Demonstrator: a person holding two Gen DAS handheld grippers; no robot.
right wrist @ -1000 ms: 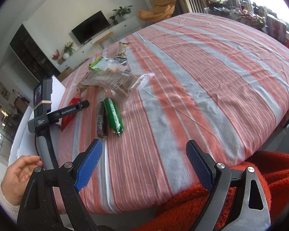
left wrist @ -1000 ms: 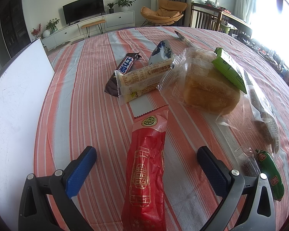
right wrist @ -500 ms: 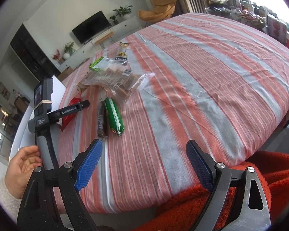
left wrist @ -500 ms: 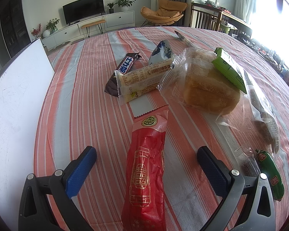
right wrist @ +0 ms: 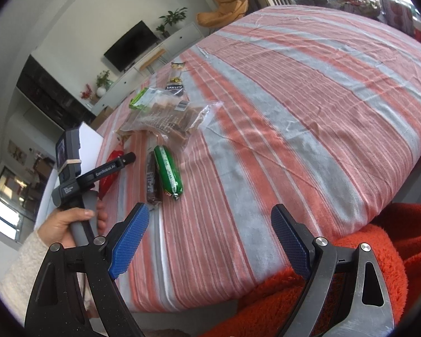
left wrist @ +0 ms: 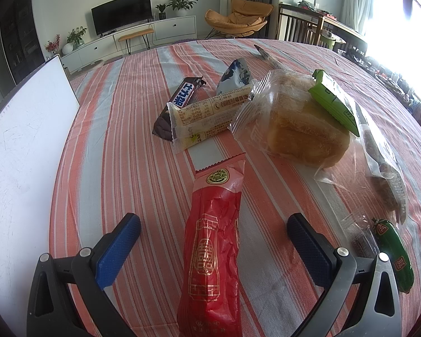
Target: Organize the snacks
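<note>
here the left gripper (left wrist: pixel 213 241) stands with its jaws spread wide, straddling one red snack packet (left wrist: pixel 214 252) on the striped tablecloth (left wrist: pixel 120 129), its fingers clear of the wrapper. the right gripper (right wrist: pixel 209 241) is likewise wide apart, holding nothing, near the table's edge. counted: one green sausage (right wrist: pixel 167 172), one dark bar (right wrist: pixel 151 182) just beside it, one bagged bread (left wrist: pixel 303 129), one chocolate bar (left wrist: pixel 179 102), and one pale wrapped cake (left wrist: pixel 205 118) lying across it.

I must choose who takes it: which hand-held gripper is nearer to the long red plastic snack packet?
Left. The left hand-held gripper straddles the long red plastic snack packet; the right hand-held gripper hangs at the table edge, well apart.
</note>
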